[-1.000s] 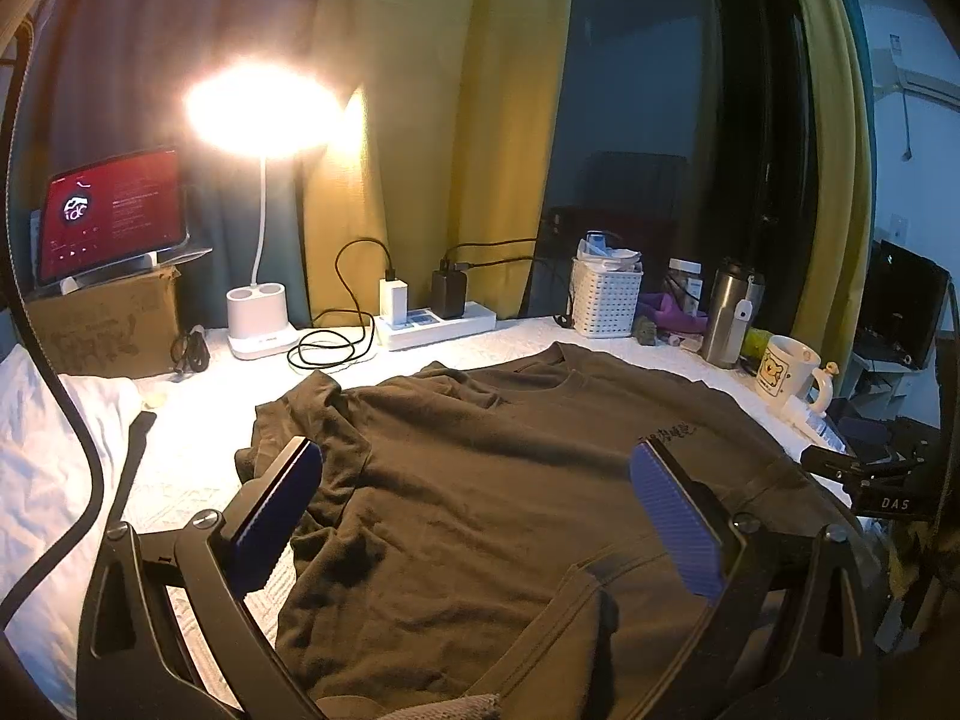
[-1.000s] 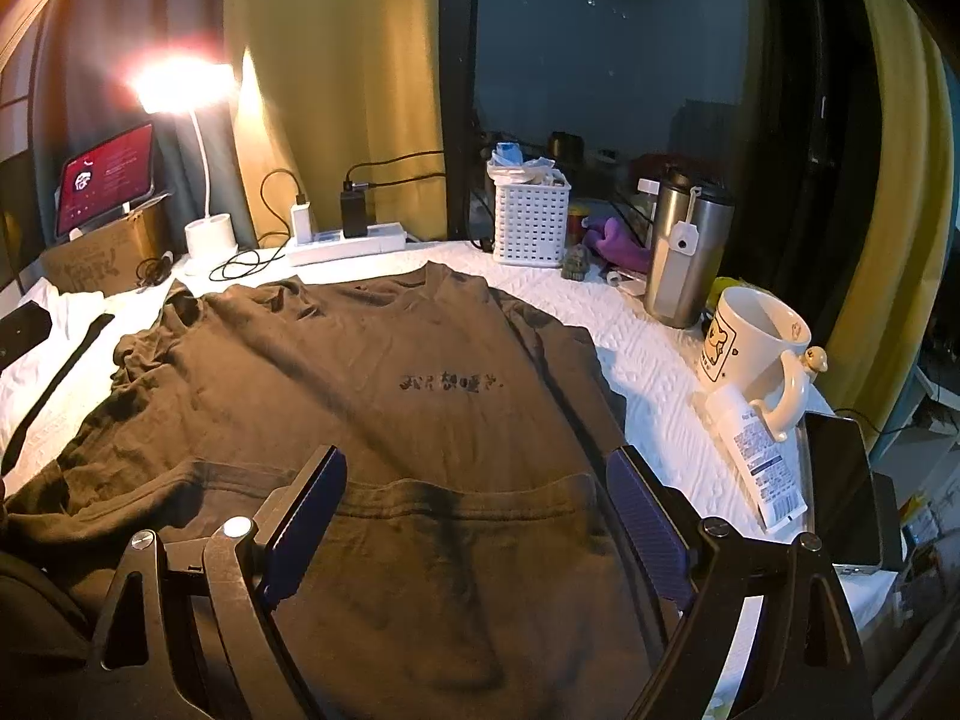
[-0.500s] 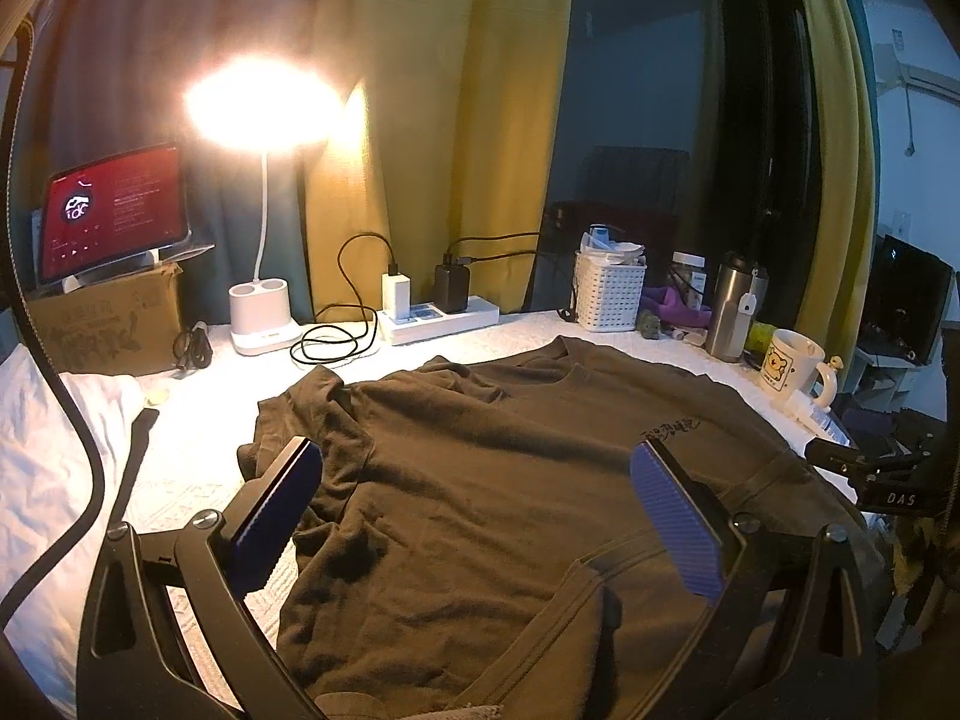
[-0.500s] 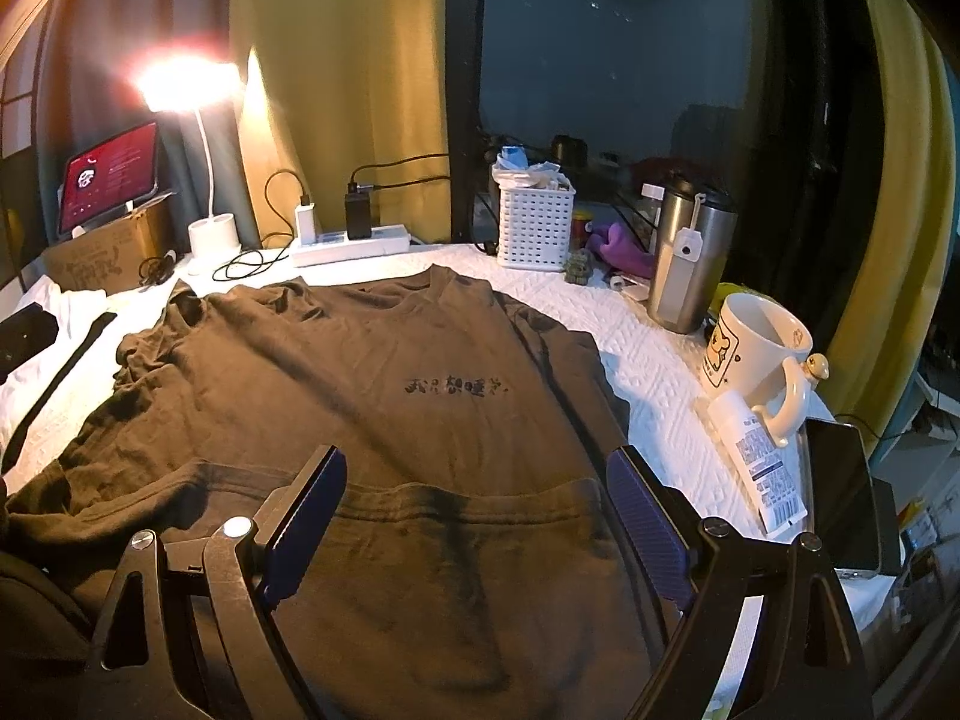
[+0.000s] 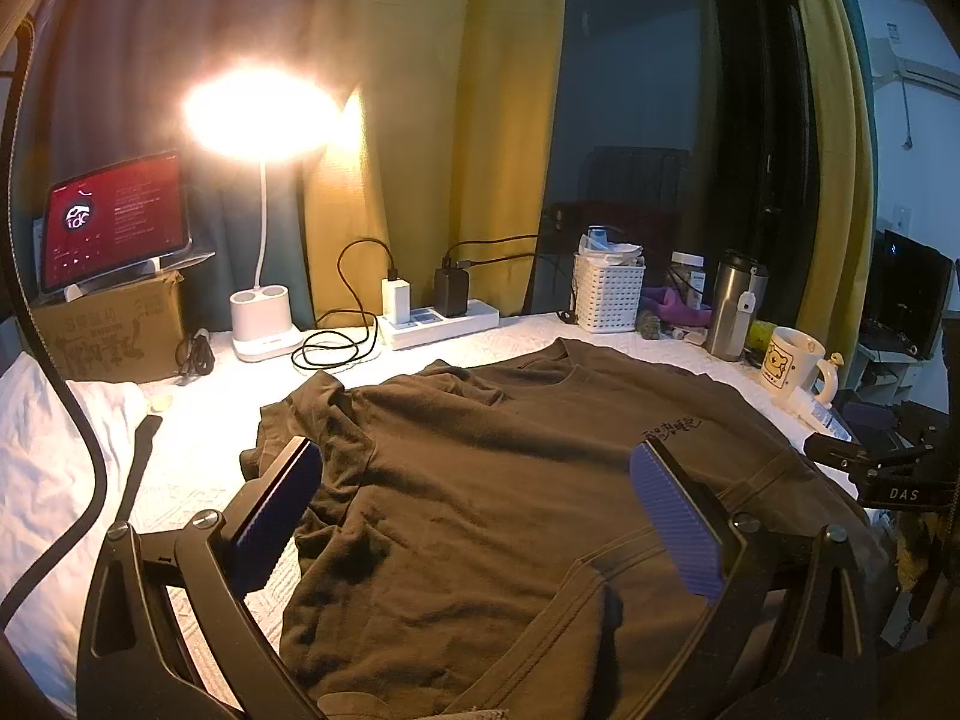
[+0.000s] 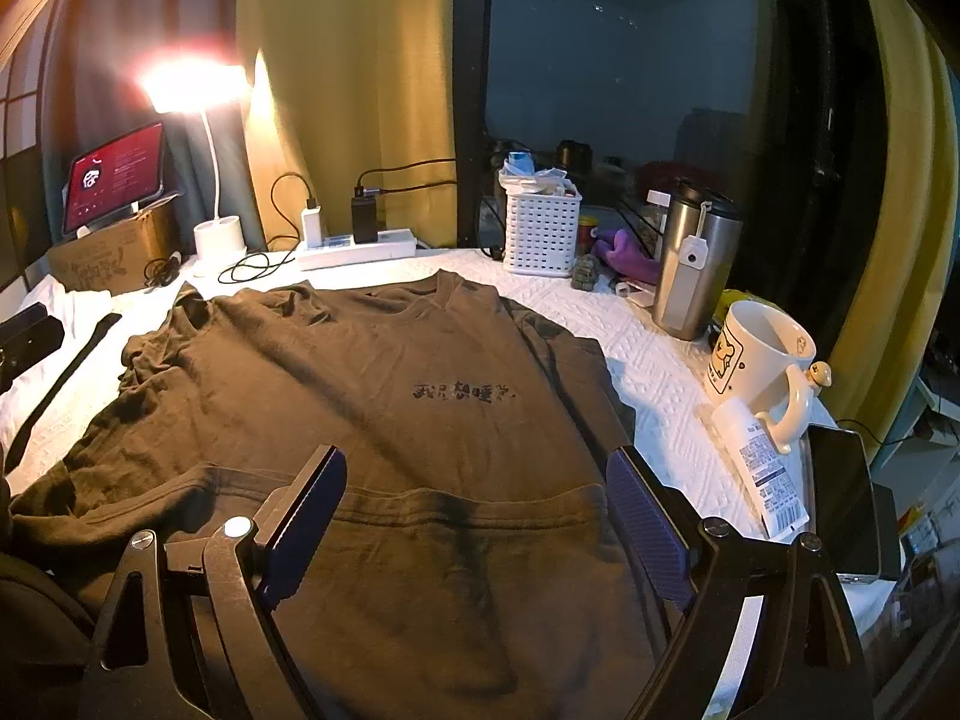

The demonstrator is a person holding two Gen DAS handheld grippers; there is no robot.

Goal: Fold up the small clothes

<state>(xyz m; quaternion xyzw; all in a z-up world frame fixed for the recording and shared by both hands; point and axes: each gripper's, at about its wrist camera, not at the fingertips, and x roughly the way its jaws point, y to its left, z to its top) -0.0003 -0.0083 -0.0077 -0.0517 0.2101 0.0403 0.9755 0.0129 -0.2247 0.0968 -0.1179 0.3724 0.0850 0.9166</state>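
A dark brown T-shirt [image 5: 510, 480] [image 6: 372, 384] with small black lettering on the chest lies face up on the white quilted table cover, collar toward the far side. Its bottom hem is turned up over the body in a band near me. Its left sleeve is bunched and wrinkled. My left gripper [image 5: 477, 519] hovers open above the shirt's near left part, with nothing between its blue pads. My right gripper [image 6: 477, 528] hovers open over the folded hem band, also empty. The right gripper's black frame [image 5: 888, 480] shows at the right edge of the left wrist view.
Along the far edge stand a lit desk lamp [image 5: 261, 324], a tablet on a cardboard box [image 5: 114, 216], a power strip with chargers [image 5: 441, 315] and a white basket [image 6: 540, 234]. On the right are a steel tumbler [image 6: 690, 270], a mug [image 6: 759, 363], a tube [image 6: 762, 468] and a phone [image 6: 840, 492]. White cloth [image 5: 42, 480] lies left.
Both grippers have drifted slightly, so the far-side objects sit a little lower in view. The shirt lies the same and both stay open.
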